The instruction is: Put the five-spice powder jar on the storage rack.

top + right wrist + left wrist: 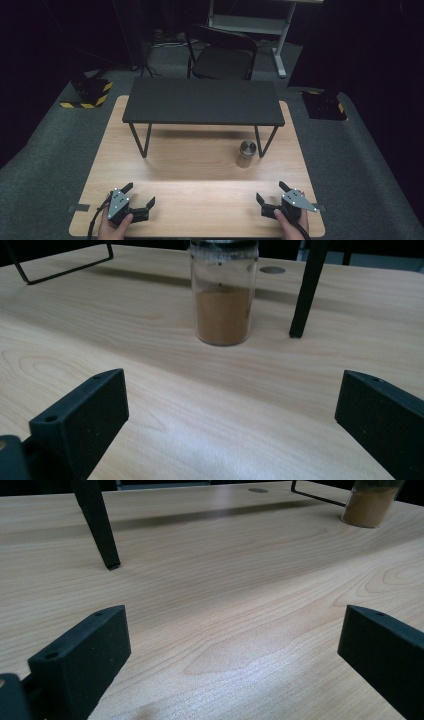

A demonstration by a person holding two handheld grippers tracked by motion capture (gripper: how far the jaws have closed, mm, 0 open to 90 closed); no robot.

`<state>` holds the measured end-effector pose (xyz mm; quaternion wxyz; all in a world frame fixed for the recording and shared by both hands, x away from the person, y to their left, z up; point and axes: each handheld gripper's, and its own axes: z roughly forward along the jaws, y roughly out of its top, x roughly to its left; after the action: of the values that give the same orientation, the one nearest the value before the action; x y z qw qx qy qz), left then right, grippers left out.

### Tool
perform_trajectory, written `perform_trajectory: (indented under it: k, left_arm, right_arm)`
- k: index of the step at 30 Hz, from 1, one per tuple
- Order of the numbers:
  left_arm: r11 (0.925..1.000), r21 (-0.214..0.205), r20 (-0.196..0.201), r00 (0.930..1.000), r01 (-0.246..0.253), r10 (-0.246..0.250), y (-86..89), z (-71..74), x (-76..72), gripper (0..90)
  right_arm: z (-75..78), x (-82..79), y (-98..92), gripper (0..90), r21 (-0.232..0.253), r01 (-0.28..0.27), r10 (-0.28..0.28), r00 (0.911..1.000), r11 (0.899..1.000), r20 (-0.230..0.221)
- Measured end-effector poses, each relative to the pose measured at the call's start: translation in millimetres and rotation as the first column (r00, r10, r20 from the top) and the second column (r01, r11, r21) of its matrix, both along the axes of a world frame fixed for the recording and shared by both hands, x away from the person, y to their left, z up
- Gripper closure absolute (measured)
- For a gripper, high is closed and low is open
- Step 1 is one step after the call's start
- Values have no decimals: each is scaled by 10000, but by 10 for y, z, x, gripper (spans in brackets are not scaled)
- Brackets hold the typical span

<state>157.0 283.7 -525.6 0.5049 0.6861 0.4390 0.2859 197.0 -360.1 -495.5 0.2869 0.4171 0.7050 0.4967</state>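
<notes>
Two grippers rest at the table's near edge in the high view, and the jar stands upright nearer the right gripper than the left gripper. The left gripper view shows jaws spread, empty. In the right gripper view the jar stands straight ahead, jaws wide, touching nothing.

1. I'm looking at a table of pale wood-grain with a smooth, softly shiny finish.
2. I'm seeing a jar of clear glossy glass, holding a matt brown powder that's looking fine-grained; its lid is reading as shiny metal from above.
3. The shelf is looking matt black, its thin legs like painted metal.
4. My left gripper and right gripper are showing matt black, faintly grainy jaws, plastic-looking.
5. The floor is looking like rough grey carpet.
</notes>
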Motion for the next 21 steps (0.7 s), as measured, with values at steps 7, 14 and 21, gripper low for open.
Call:
perform_trajectory:
  k: [7,14,21]
  left_arm:
    - [10000,-14,34,10000,5,-5,4,-5,-16,7]
    - [10000,-34,46,10000,7,-7,6,-8,-19,7]
    - [10000,-48,58,10000,22,-21,10,-11,-21,7]
  right_arm:
    - [112,103,80,5,-49,81,-80,9999,10000,73]
    - [241,350,206,5,-78,-50,51,9998,10000,169]
    - [269,547,308,5,-27,-33,34,9999,10000,135]
